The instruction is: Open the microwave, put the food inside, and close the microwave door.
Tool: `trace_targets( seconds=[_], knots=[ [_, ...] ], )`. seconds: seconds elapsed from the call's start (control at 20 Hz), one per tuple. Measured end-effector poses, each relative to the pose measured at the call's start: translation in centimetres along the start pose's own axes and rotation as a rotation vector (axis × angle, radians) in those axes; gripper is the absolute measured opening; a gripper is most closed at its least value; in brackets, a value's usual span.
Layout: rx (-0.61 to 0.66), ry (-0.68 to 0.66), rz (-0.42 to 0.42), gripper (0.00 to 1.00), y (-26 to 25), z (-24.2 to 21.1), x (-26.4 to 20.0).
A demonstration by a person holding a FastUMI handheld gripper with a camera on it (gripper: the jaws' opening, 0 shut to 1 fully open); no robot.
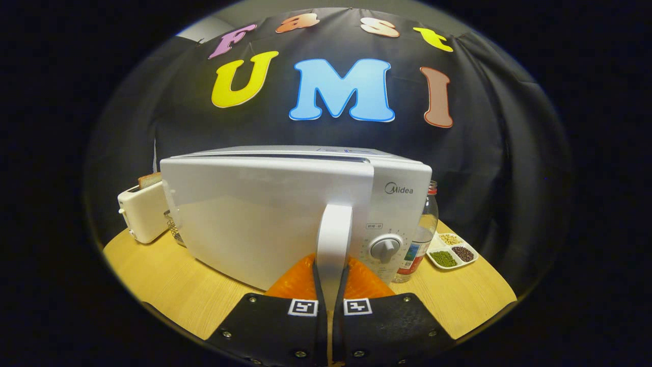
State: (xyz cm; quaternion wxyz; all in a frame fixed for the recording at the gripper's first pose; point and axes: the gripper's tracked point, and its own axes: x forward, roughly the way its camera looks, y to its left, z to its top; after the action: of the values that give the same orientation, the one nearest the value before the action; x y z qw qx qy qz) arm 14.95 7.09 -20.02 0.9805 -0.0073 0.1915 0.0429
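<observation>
A white microwave (402, 204) stands on the wooden table just ahead of me. Its door (254, 224) is pulled slightly away from the body, with a dark gap along its top edge. The upright white door handle (333, 239) runs down between my two fingers. My gripper (331, 288) is shut on that handle near its lower end, one finger pressing on each side. The control dial (385, 248) sits on the panel just right of the handle.
A cream toaster (142, 211) holding a bread slice (149, 179) stands left of the microwave. To the right are a clear bottle (424, 229) and a white divided tray of beans (452, 251). The table (168, 290) ends close below me.
</observation>
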Motion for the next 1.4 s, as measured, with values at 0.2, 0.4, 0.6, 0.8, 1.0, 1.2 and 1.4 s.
trace_targets(
  seconds=[0.2, 0.4, 0.6, 0.8, 1.0, 1.2, 1.4],
  knots=[
    [0.017, 0.032, 0.009, 0.04, 1.4, -0.8, -2.7],
    [0.02, 0.038, 0.017, 0.05, 3.1, -1.7, -5.6],
    [0.023, 0.063, 0.036, 0.11, 4.8, -2.5, -8.0],
    [0.011, 0.079, 0.067, 0.13, 7.0, -3.2, -10.4],
    [-0.013, 0.082, 0.11, 0.16, 9.5, -4.1, -12.7],
    [-0.045, 0.087, 0.144, 0.19, 12.1, -4.8, -14.7],
    [-0.066, 0.101, 0.186, 0.19, 14.8, -5.9, -16.5]
  ],
)
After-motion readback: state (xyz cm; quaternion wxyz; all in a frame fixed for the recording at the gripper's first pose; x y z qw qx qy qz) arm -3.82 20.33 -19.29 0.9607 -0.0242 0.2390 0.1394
